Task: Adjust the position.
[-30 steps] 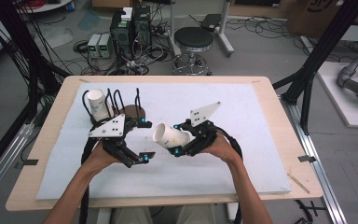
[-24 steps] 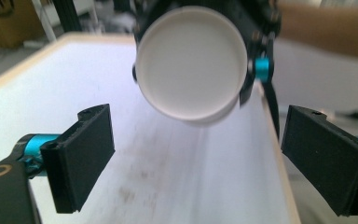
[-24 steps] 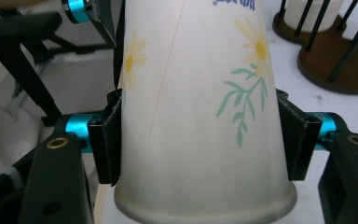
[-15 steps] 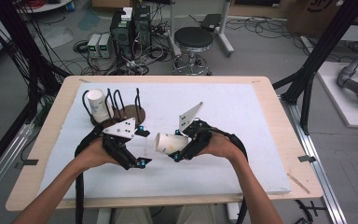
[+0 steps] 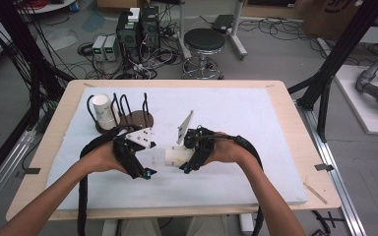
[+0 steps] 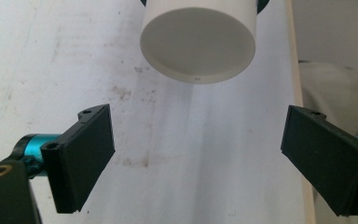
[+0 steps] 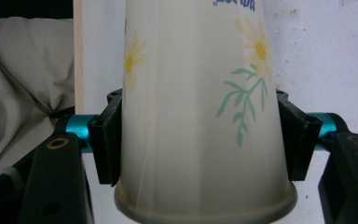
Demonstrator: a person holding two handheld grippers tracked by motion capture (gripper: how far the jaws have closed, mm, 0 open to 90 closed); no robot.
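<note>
1. Centrally, the cup (image 5: 177, 156) lay on its side above the white mat (image 5: 256, 123), pinched in the right gripper (image 5: 191, 157) near the table's front middle.
2. In the right gripper view, the cup (image 7: 200, 116) ran away from the camera, its rim nearest the lens and its wall pressed between the two black jaws, one on each side.
3. Yellow daisies and green stems were printed on its pale wall, and blue lettering showed near the far end, too cut off to read.
4. Its flat base pointed toward the left gripper (image 5: 145, 164), which sat just beside it, apart from the cup.
5. In the left gripper view, the cup's round base (image 6: 198, 42) hung at the top, beyond the jaws, which stood spread wide with nothing between them but the stained mat.
6. Each gripper was held in a hand, the forearms coming in from the bottom edge, with black cables looping back from both.
7. Further off, at the mat's left rear, a second white cup (image 5: 103, 110) stood in a black wire rack (image 5: 128, 105) on a dark round base.
8. A wooden table (image 5: 285, 93) edged the mat all round.
9. Beyond the table stood a round stool (image 5: 204, 42) and boxes of electronics (image 5: 138, 29) among cables on the floor.
</note>
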